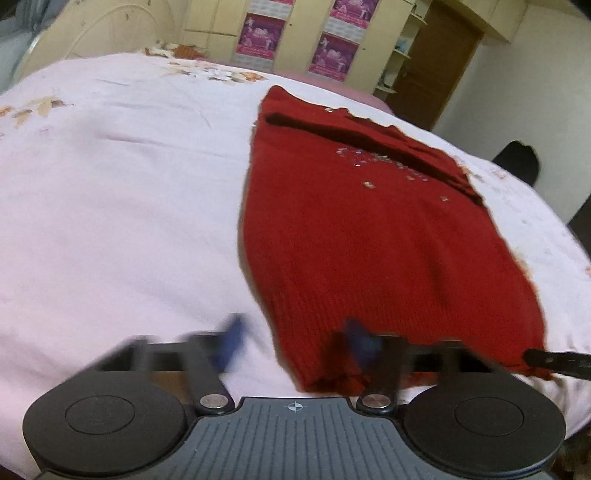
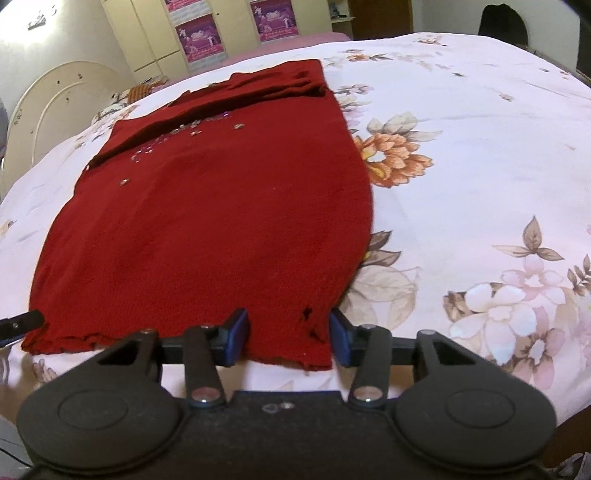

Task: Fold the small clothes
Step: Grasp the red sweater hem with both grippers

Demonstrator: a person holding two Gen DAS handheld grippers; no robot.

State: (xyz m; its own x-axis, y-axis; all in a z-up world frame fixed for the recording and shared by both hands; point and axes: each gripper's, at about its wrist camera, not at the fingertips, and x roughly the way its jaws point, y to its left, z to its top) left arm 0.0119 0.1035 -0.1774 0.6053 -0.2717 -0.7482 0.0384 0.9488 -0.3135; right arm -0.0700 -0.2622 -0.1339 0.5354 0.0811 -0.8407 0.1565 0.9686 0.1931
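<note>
A dark red knit sweater (image 1: 369,240) (image 2: 221,221) with small sequins lies flat on a pink floral bedsheet (image 1: 110,203) (image 2: 480,147), its sleeves folded across the far end and its hem towards me. My left gripper (image 1: 297,343) is blurred and its jaws stand wide apart over the hem's near left corner. One pad is over the sheet and the other over the knit. My right gripper (image 2: 288,336) is open and straddles the hem's right corner. The fabric between its blue pads lies mostly flat, with a small pucker by the right pad. Each view catches a black fingertip (image 1: 557,362) (image 2: 18,325) of the other gripper.
A cream headboard (image 2: 55,99) stands at one end of the bed. Cream wardrobes with pink posters (image 1: 262,35) (image 2: 199,35) line the far wall, beside a brown door (image 1: 436,66). A dark object (image 1: 517,162) sits past the bed's far edge.
</note>
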